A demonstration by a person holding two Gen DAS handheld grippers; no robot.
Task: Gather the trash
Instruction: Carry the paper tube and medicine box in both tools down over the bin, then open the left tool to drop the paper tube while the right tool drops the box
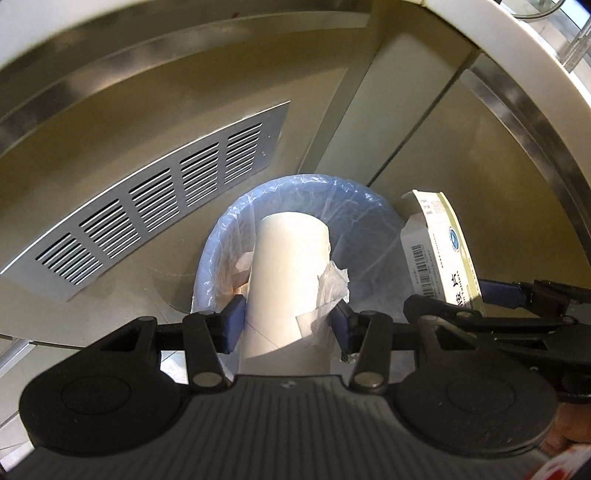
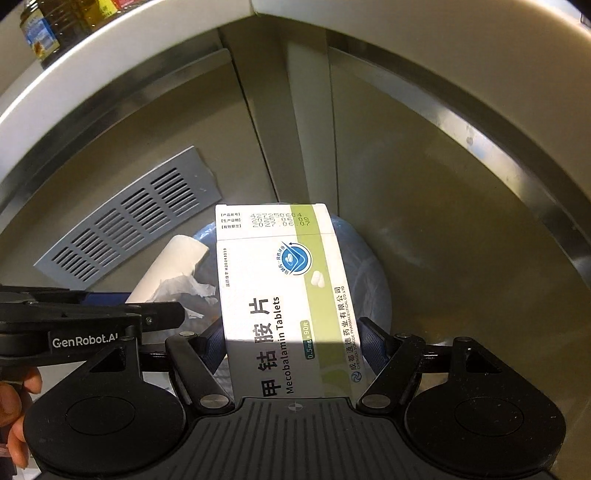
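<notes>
My left gripper (image 1: 290,326) is shut on a white cardboard tube (image 1: 286,280) with torn paper stuck to its side, held right above a small bin lined with a blue plastic bag (image 1: 362,229). Crumpled paper lies inside the bin. My right gripper (image 2: 293,349) is shut on a white and green tablet box (image 2: 280,291), also hanging over the bin (image 2: 369,266). In the left wrist view the box (image 1: 439,251) and the right gripper (image 1: 491,299) show at the right edge. The right wrist view has the tube (image 2: 166,269) and the left gripper (image 2: 129,306) at its left.
The bin stands in a corner of metal cabinet fronts beneath a white counter edge (image 2: 110,48). A slotted metal vent panel (image 1: 147,218) lies to the left of the bin. Bottles (image 2: 40,33) stand on the counter at the top left. A person's fingers (image 2: 14,413) grip the left handle.
</notes>
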